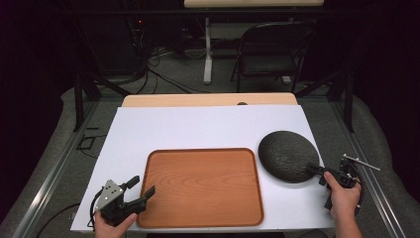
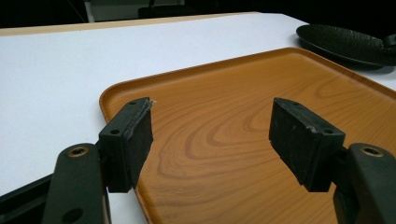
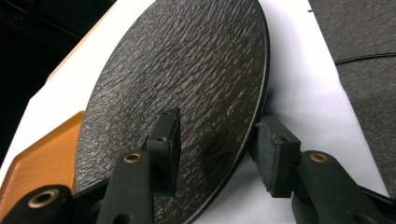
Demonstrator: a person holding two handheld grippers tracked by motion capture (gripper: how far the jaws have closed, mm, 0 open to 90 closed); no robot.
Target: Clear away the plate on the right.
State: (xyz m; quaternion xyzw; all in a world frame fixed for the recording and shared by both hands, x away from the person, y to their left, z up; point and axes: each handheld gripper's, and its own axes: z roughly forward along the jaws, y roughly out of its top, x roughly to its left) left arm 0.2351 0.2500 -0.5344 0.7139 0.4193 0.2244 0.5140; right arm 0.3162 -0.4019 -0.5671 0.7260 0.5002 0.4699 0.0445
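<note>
Black jaws of the right gripper [image 3: 217, 154] are seen spread on both sides of the dark plate's [image 3: 187, 84] near rim, one above it and one below; whether the rim is pinched yet cannot be told. White counter [image 3: 303, 93] is left bare beside the lower jaw. Left of these jaws, the wooden tray [image 1: 203, 186] is found just beside the plate. Over the tray's near left corner, the left gripper [image 2: 210, 135] is held low, jaws spread wide with nothing between them.
</note>
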